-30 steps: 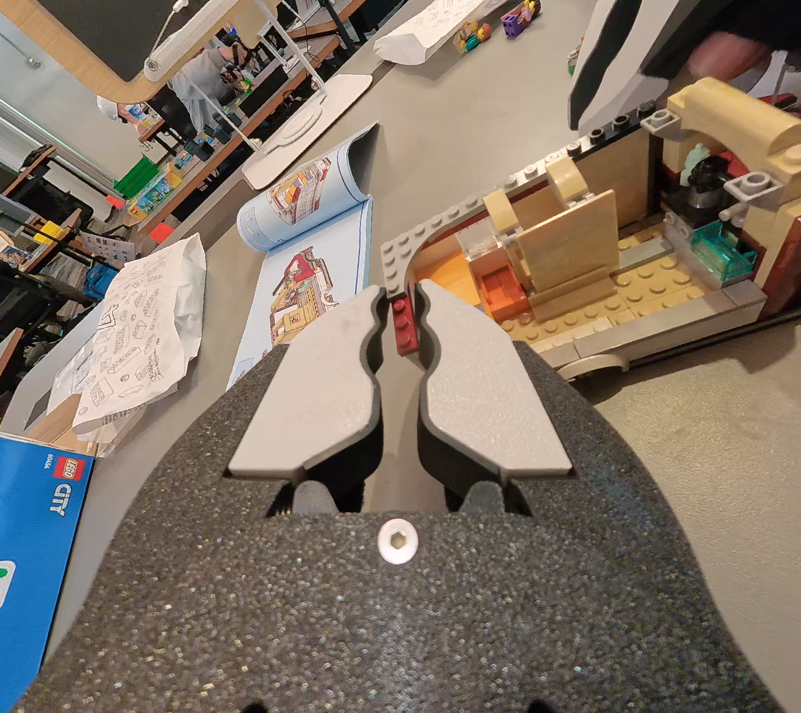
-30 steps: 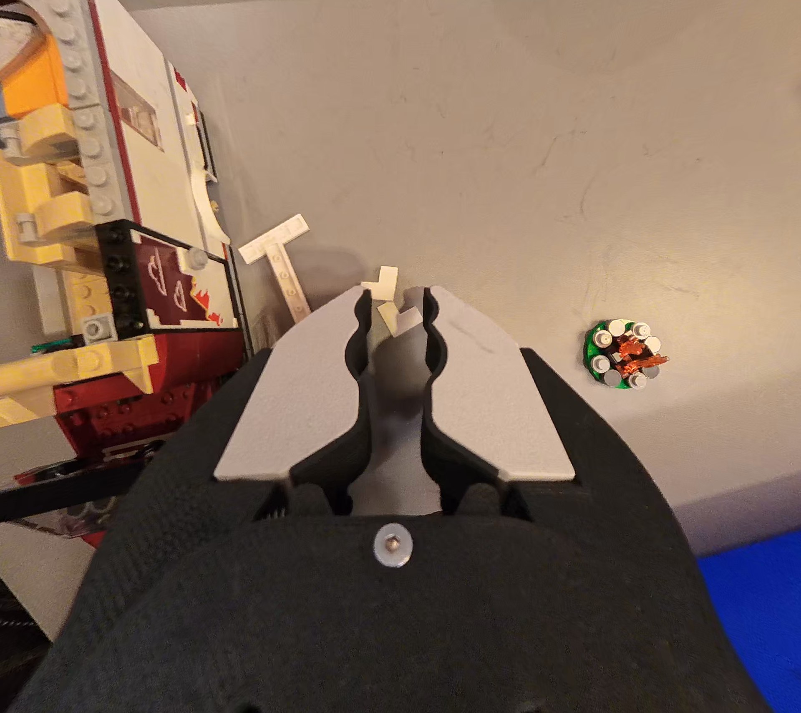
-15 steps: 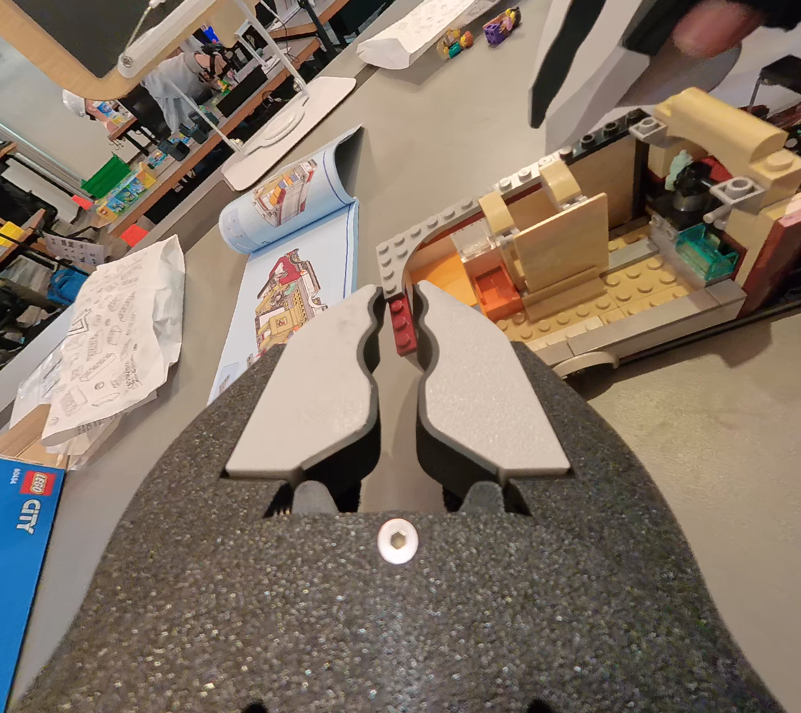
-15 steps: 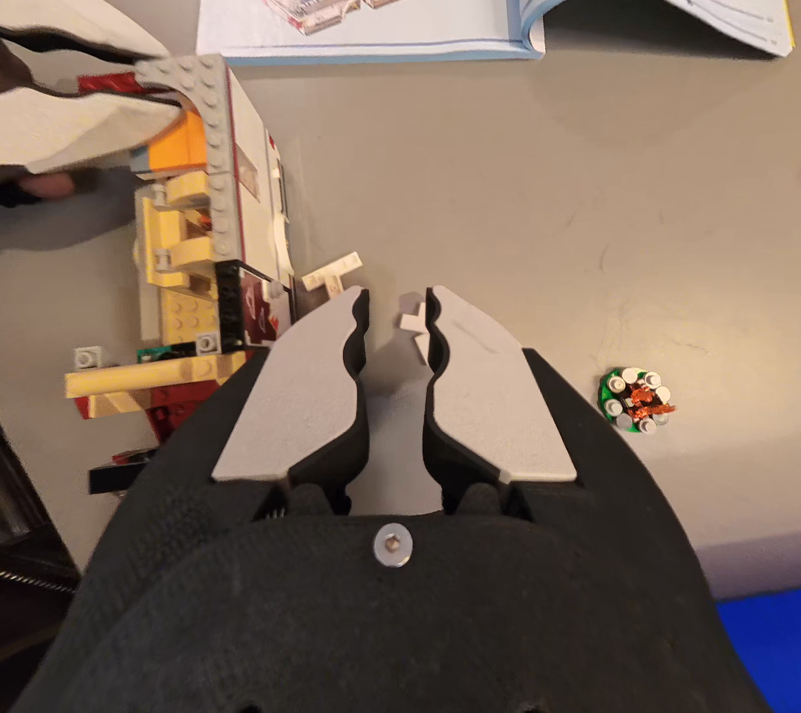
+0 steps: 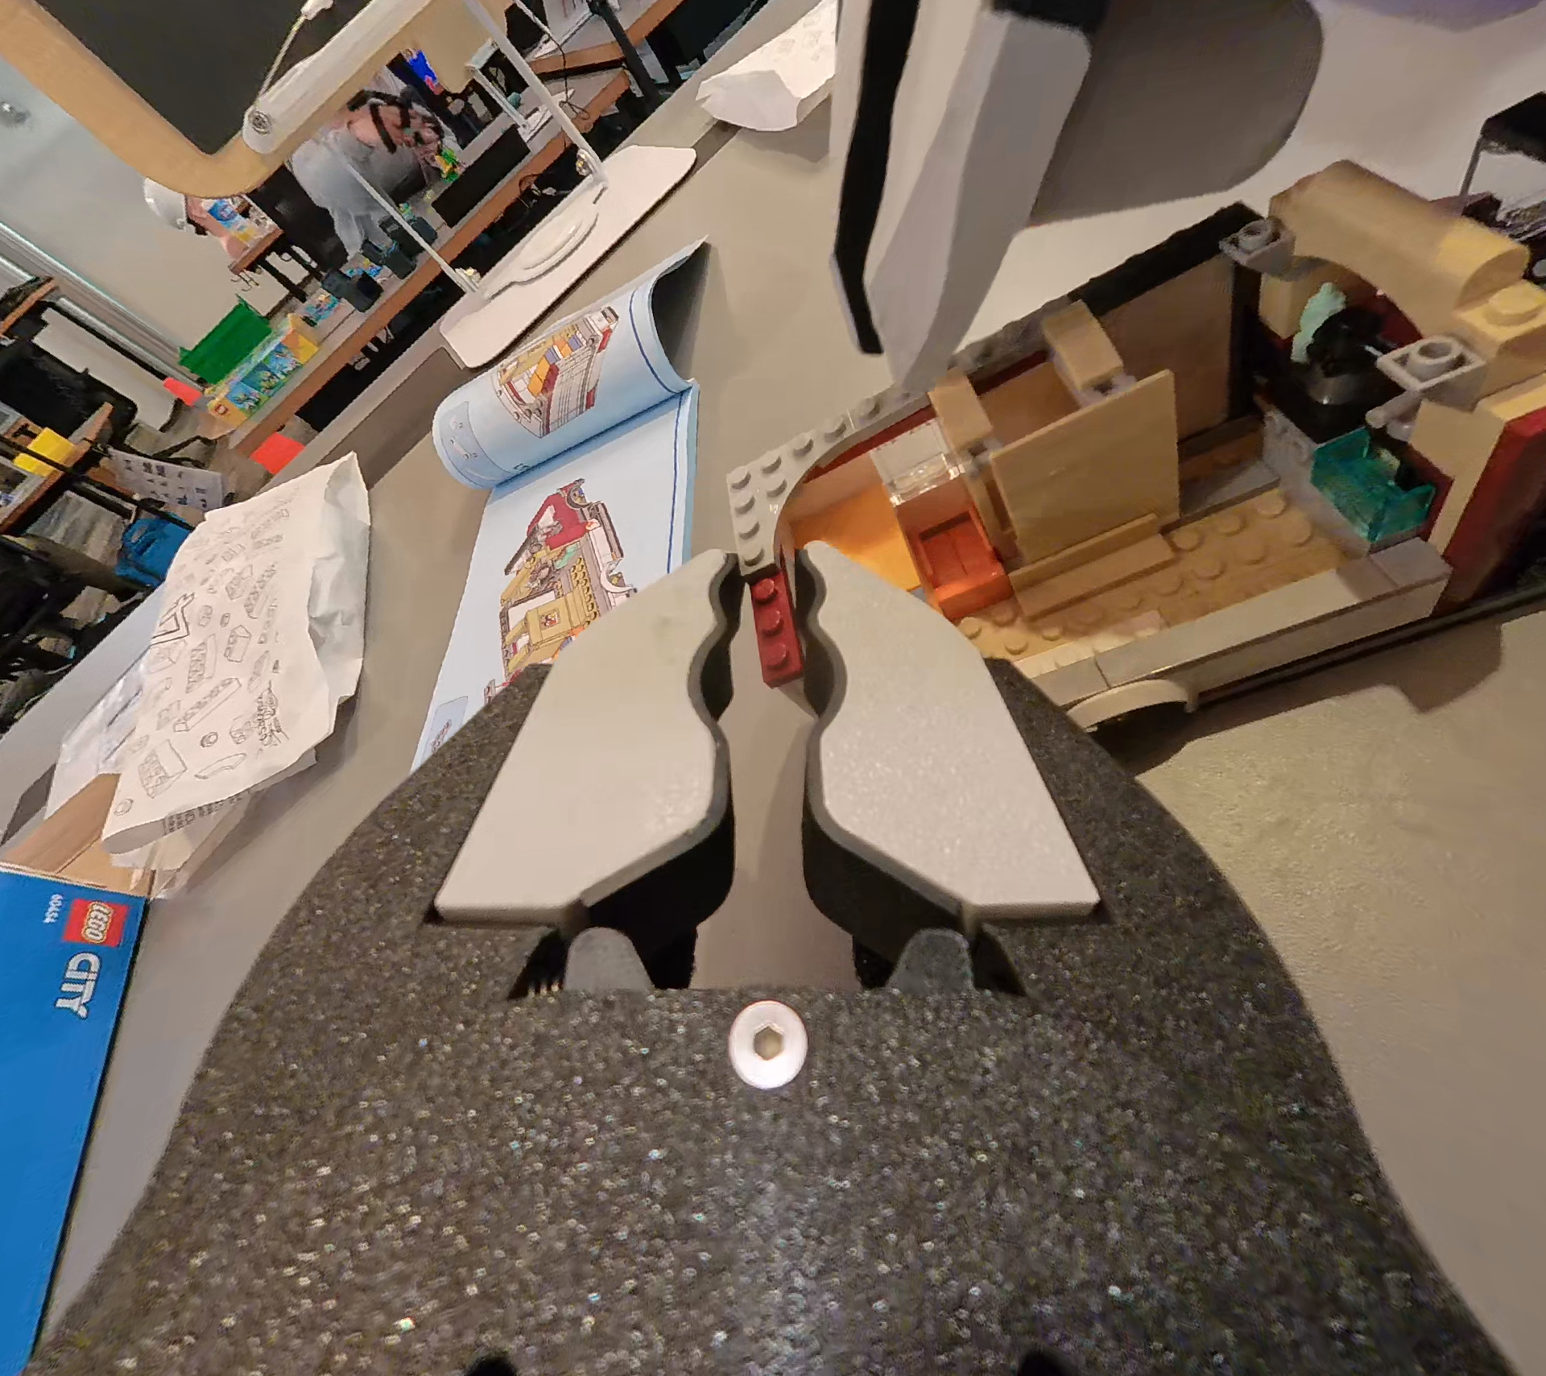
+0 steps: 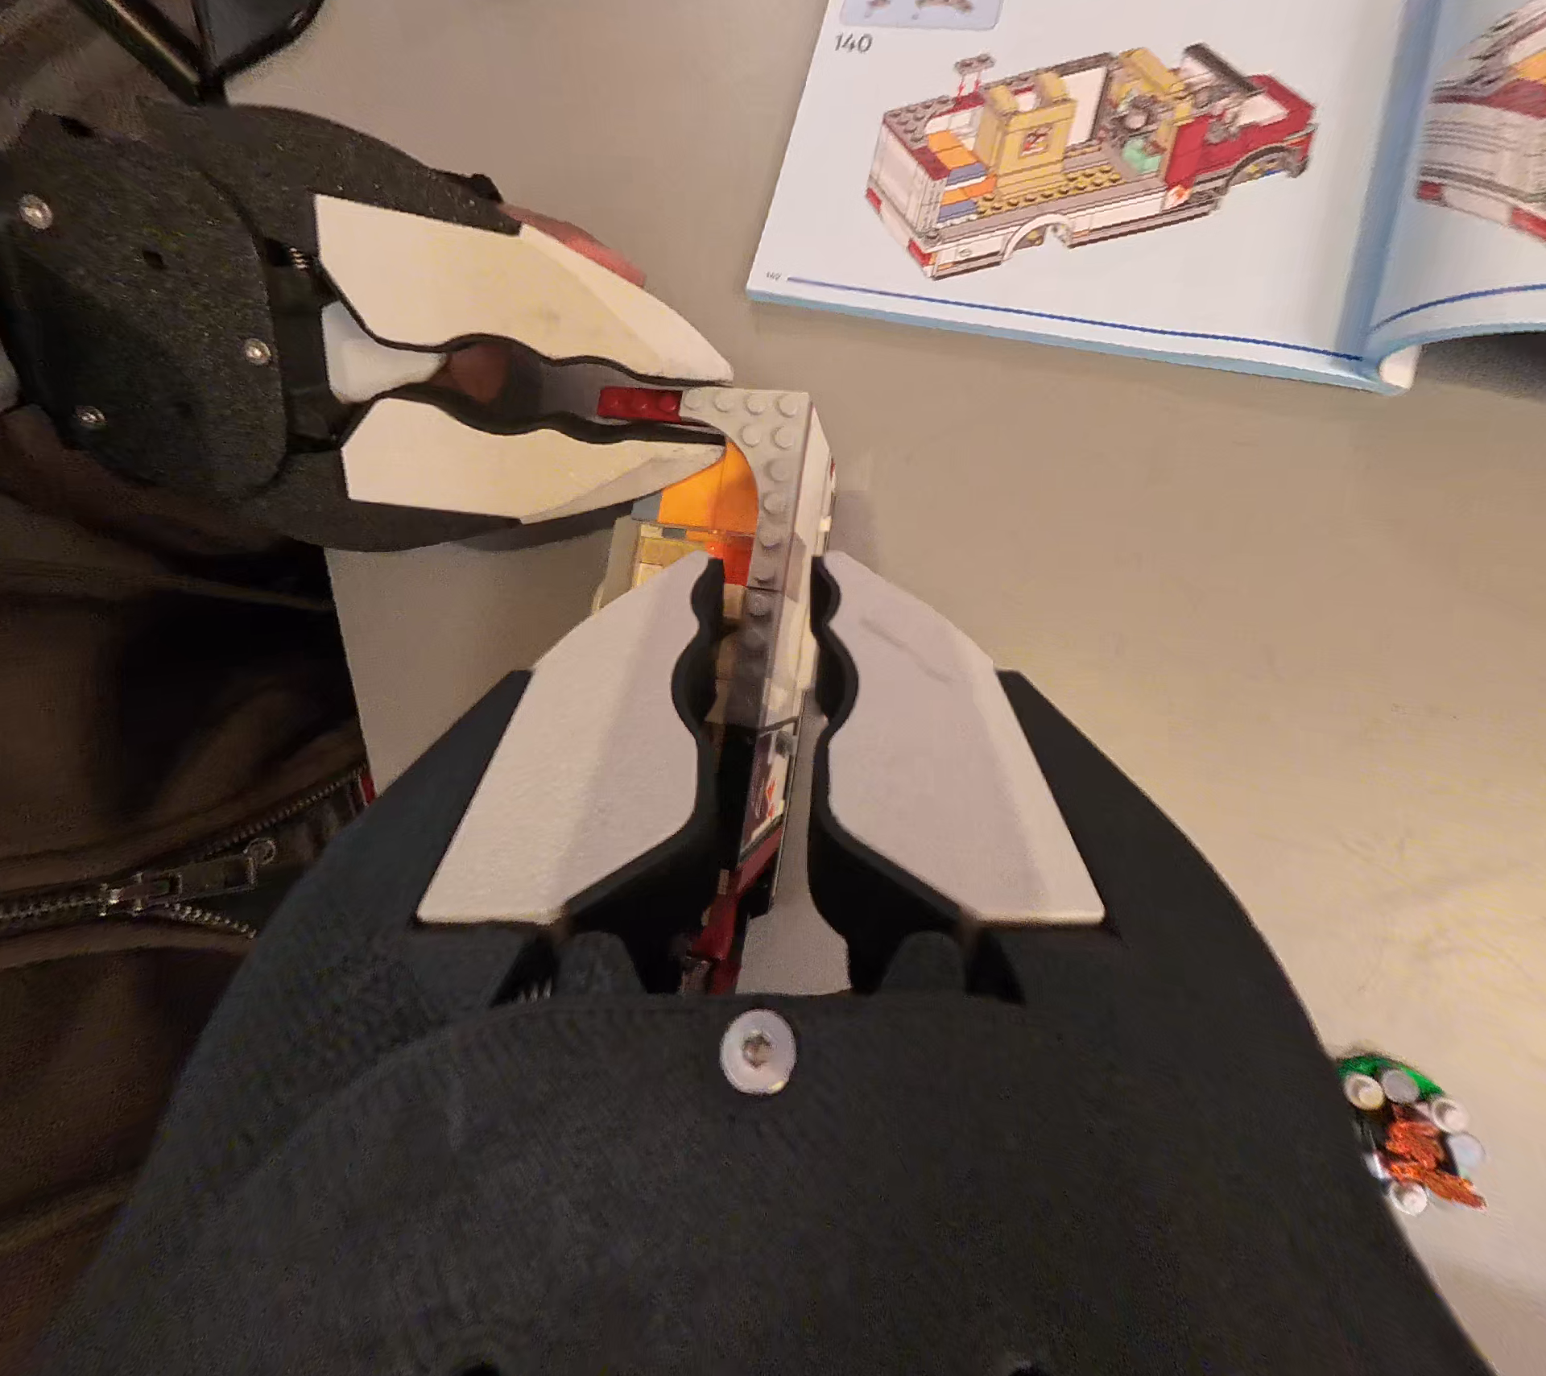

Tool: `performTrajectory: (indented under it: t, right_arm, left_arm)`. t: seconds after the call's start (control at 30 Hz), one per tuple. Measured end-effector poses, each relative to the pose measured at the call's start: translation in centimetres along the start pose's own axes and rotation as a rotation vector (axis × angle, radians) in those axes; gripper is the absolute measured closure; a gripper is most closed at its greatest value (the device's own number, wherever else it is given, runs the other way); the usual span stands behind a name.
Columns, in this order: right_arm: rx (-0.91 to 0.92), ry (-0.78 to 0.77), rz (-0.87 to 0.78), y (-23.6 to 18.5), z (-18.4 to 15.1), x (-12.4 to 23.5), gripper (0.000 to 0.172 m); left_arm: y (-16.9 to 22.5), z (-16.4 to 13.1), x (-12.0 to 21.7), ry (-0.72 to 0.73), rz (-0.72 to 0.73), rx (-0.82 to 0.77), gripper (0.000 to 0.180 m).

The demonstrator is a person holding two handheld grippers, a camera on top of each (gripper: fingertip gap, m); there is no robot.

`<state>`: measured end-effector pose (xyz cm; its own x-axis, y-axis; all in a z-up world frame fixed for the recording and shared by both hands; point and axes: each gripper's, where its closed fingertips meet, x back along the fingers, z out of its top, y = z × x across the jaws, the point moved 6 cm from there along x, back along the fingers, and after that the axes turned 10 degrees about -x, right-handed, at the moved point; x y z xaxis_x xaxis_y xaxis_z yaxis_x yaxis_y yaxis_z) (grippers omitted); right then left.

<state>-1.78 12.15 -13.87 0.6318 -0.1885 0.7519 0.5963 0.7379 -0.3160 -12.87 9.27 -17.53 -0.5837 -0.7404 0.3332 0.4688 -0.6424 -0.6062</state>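
A dark red brick plate (image 5: 776,631) is pinched between the narrow-set fingers of the left gripper (image 5: 768,587), its far end meeting the grey studded corner plate (image 5: 757,491) at the rear of a partly built brick truck (image 5: 1171,524) on the grey bench (image 5: 1255,876). The right gripper (image 6: 763,583) hangs over the truck's side wall (image 6: 782,633), fingers narrowly apart astride it, though whether they press it I cannot tell. An open instruction booklet (image 6: 1087,165) lies beyond, and a small green round piece (image 6: 1414,1143) sits near the right gripper.
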Motion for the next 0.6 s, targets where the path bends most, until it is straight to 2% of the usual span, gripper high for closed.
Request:
performTrajectory:
  t: [0.33, 0.6]
  right_arm:
    - [0.047, -0.128, -0.042, -0.3, 0.7, -1.2, 0.161]
    - [0.073, -0.145, -0.073, -0.5, 0.5, -1.2, 0.163]
  left_arm:
    - [0.0, 0.0, -0.1, 0.007, 0.006, -0.016, 0.169]
    - [0.0, 0.0, -0.1, 0.015, 0.006, -0.025, 0.168]
